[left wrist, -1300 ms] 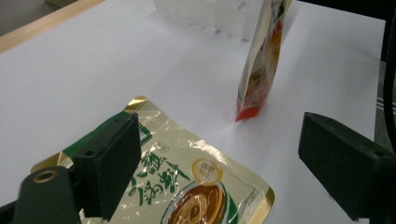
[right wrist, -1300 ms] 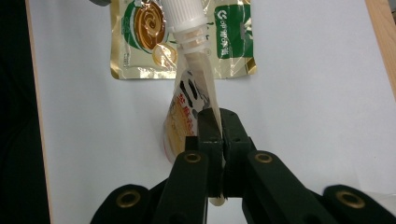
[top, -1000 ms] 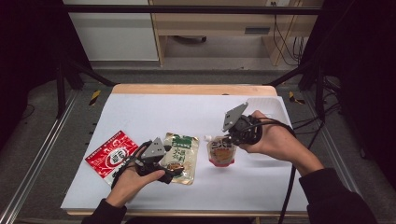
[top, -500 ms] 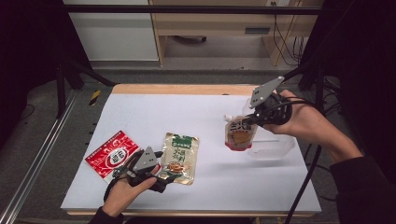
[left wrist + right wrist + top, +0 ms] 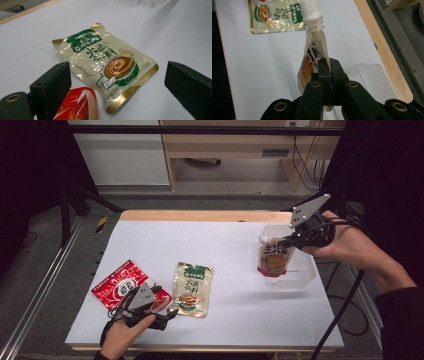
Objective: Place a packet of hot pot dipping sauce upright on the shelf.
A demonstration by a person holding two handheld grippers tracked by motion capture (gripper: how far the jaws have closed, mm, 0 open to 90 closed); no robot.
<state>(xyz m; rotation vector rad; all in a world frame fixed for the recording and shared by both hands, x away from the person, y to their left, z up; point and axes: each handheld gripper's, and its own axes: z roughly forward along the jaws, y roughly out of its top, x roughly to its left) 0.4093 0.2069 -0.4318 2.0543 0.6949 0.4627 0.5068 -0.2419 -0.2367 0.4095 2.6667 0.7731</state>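
My right gripper (image 5: pixel 288 240) (image 5: pixel 329 65) is shut on the upper edge of a spouted drink pouch (image 5: pixel 272 259) (image 5: pixel 314 48). The pouch has a white cap and hangs in the air just above a clear plastic tray (image 5: pixel 301 276) at the table's right side. Near the front left, my left gripper (image 5: pixel 166 312) (image 5: pixel 117 73) stands open and low over the table. Its jaws straddle the near end of a gold-and-green sauce pouch (image 5: pixel 191 289) (image 5: pixel 105 62), which lies flat. A red pouch (image 5: pixel 120 282) (image 5: pixel 77 107) lies next to its left jaw.
The white table top (image 5: pixel 220 245) has a wooden back edge (image 5: pixel 200 215). The clear tray (image 5: pixel 373 77) sits close to the right edge. A black cable (image 5: pixel 340 315) trails from the right gripper down past that edge.
The right gripper has lifted the spouted pouch off the table and carried it right, over the clear tray. The left gripper has drawn back a little toward the near edge.
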